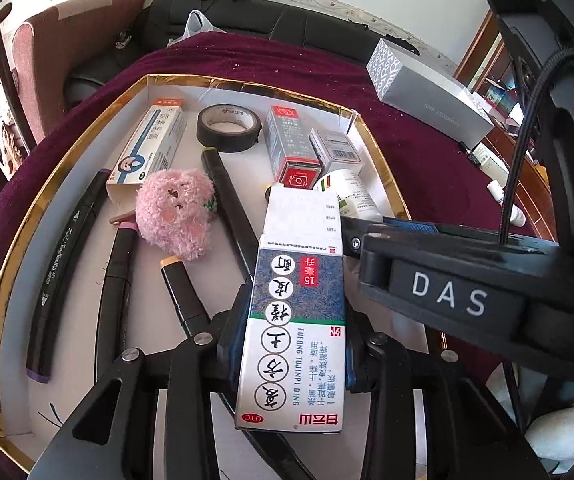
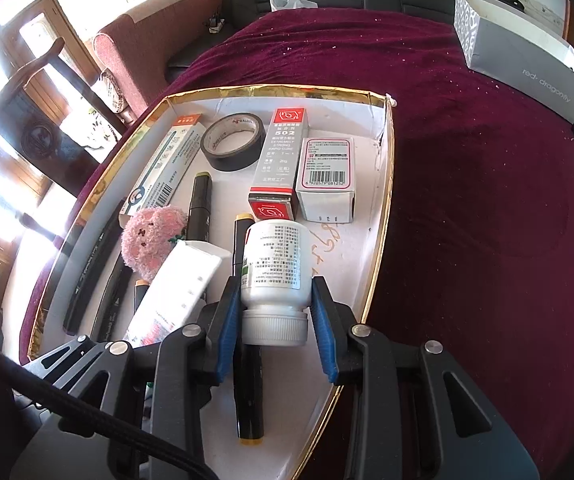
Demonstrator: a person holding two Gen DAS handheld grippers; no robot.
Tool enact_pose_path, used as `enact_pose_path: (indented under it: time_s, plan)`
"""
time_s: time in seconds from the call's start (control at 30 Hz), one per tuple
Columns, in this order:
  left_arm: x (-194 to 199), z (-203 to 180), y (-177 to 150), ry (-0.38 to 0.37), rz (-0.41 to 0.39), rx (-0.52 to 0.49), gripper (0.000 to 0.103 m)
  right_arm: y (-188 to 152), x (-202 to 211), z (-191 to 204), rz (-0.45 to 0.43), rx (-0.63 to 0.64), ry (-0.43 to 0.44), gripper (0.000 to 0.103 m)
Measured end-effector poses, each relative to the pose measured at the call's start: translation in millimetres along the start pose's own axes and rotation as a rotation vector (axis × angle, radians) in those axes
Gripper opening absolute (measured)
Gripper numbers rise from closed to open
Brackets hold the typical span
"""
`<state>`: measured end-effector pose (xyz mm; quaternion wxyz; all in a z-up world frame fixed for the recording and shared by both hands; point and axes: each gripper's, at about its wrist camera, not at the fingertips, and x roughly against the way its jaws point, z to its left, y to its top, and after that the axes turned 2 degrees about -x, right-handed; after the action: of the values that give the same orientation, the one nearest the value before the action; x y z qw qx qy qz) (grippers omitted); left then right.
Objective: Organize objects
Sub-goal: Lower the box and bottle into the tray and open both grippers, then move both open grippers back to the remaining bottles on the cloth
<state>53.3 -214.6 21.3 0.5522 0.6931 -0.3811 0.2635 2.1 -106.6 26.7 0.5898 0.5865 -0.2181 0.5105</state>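
Note:
A white tray with a gold rim (image 1: 175,79) (image 2: 267,91) lies on a dark red cloth. My left gripper (image 1: 295,320) is shut on a long blue-and-white medicine box (image 1: 299,304) that slants over the black markers (image 1: 223,200) in the tray; the same box (image 2: 179,288) shows at the lower left of the right wrist view. My right gripper (image 2: 275,312) is shut on a white pill bottle (image 2: 275,264), its cap toward the camera, above a yellow-tipped marker (image 2: 249,392). The bottle (image 1: 351,196) sits just right of the box's far end.
The tray also holds a pink plush toy (image 1: 175,216) (image 2: 151,244), a roll of black tape (image 1: 229,128) (image 2: 235,146), a red-and-grey glue box (image 2: 277,160), a small white carton (image 2: 327,180), a long blue-and-white box (image 1: 151,148) and several markers. A grey box (image 2: 527,64) lies on the cloth at the far right.

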Motion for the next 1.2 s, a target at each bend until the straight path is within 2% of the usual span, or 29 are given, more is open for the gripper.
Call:
enact_pose_path:
  time_s: [0.1, 0.17, 0.23, 0.47, 0.53, 0.73, 0.83, 0.93, 1.2]
  plan:
    - [0, -1, 0, -0.001, 0.001, 0.003, 0.037, 0, -1, 1, -0.002, 0.006, -0.007, 0.032]
    - [3, -2, 0, 0.005, -0.010, 0.006, 0.047, 0, -1, 0, -0.004, 0.003, -0.006, 0.032]
    - [4, -4, -1, 0.008, -0.018, 0.004, 0.049, 0, 0, -1, -0.007, -0.004, -0.001, 0.032]
    - [10, -12, -2, 0.011, -0.023, -0.009, 0.050, -1, 2, -2, -0.001, -0.031, 0.031, 0.032]
    - [14, -13, -2, 0.014, -0.030, -0.012, 0.054, -2, 5, -3, -0.005, -0.042, 0.045, 0.032]
    - [28, -18, 0, 0.027, -0.052, -0.008, 0.056, -5, 18, -3, -0.032, -0.053, 0.077, 0.046]
    - [32, -23, 0, 0.027, -0.058, -0.015, 0.056, -7, 28, -3, -0.057, -0.054, 0.095, 0.047]
    - [38, -30, -1, 0.028, -0.063, -0.029, 0.056, -11, 40, -6, -0.081, -0.065, 0.106, 0.052]
    - [58, -61, -5, 0.027, -0.104, -0.102, 0.056, -23, 68, -32, -0.135, -0.109, 0.115, 0.053]
